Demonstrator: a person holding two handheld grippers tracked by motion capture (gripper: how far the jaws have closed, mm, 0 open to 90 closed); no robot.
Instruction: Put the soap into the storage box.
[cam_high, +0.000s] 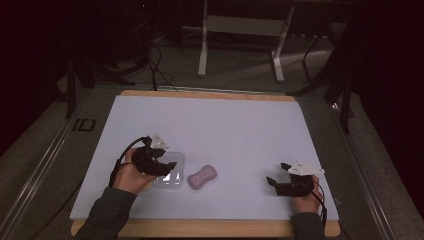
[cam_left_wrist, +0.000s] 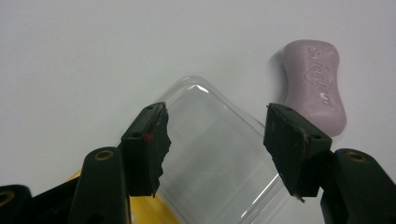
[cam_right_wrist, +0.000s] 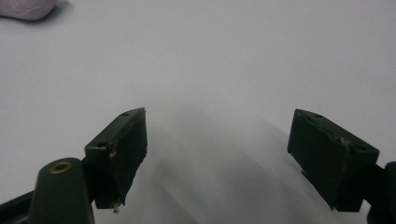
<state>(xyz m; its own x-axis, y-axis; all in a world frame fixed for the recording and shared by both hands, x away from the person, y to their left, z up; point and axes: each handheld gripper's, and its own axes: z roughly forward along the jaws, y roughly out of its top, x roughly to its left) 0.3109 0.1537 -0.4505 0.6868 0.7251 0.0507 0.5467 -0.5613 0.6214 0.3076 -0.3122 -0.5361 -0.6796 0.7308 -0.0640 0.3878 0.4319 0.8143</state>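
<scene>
A clear plastic box (cam_high: 172, 179) lies on the white mat (cam_high: 225, 125) at the front left. My left gripper (cam_high: 167, 167) reaches over it from the left. In the left gripper view its two pads sit against the box's (cam_left_wrist: 215, 154) opposite sides, so the left gripper (cam_left_wrist: 215, 140) is shut on it. A mauve bar of soap (cam_high: 202, 176) lies just right of the box, apart from the jaws, and is embossed on top (cam_left_wrist: 315, 86). My right gripper (cam_high: 276, 172) rests at the front right, open, with bare mat between the right gripper's (cam_right_wrist: 217, 144) jaws. The soap's end (cam_right_wrist: 23, 7) shows far off.
The mat covers a wooden tabletop (cam_high: 210, 93). Something yellow (cam_left_wrist: 149, 212) shows under the box's near end. Behind the table stand a white frame's legs (cam_high: 202, 60) and loose cables (cam_high: 155, 55) on the floor. The mat is bare across its far half.
</scene>
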